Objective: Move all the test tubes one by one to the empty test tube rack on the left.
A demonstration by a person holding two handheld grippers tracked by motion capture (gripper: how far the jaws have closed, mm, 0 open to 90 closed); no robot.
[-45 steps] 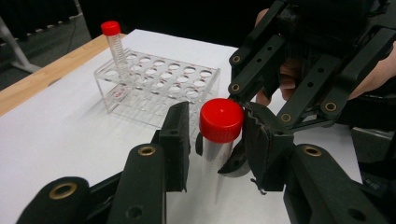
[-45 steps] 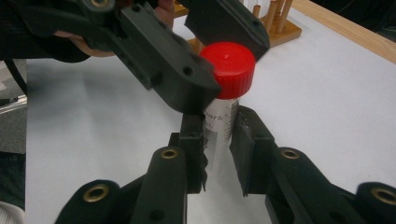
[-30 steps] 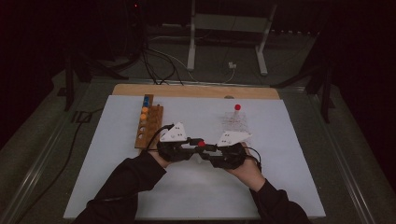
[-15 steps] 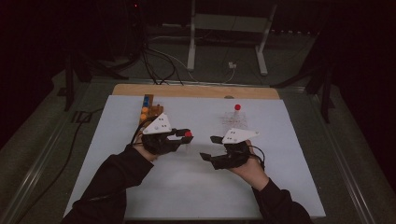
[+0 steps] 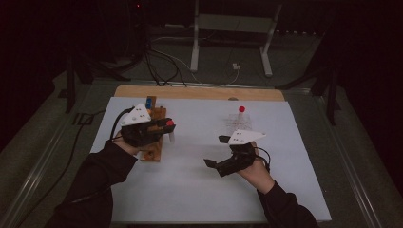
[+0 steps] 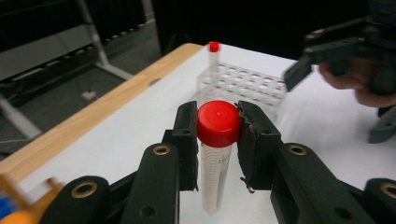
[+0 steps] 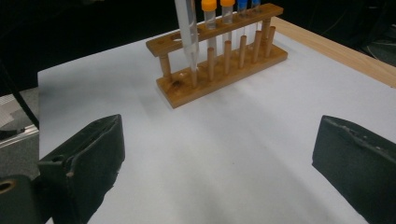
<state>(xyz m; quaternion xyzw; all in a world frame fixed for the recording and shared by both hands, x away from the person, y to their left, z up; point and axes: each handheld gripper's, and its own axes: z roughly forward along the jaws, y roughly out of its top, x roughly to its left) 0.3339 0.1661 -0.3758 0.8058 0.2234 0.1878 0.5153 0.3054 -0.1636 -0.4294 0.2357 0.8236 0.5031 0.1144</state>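
The left hand-held gripper (image 6: 218,135) is clamped on a red-capped tube (image 6: 215,158), its pads pressing the cap from both sides so that the clear body hangs below. In the high view this left hand-held gripper (image 5: 164,129) holds the tube just above the near end of the wooden rack (image 5: 154,137) at the left of the white worktop (image 5: 199,185). The right hand-held gripper (image 5: 215,151) has just been opening; its jaws stand wide with nothing between them, well apart from the tube.

As I judge it, the tube now rests with the left side alone, and what is left is to lower it into a free hole in the wooden rack. A clear plastic rack (image 5: 236,124) with one red-capped tube (image 5: 241,110) stands further right.

The holes under the carried tube are covered by the gripper in the high view, so I cannot tell which one it lines up with. The wooden rack's tubes (image 7: 217,18) with orange and blue caps are cut off at the top in the right gripper view.
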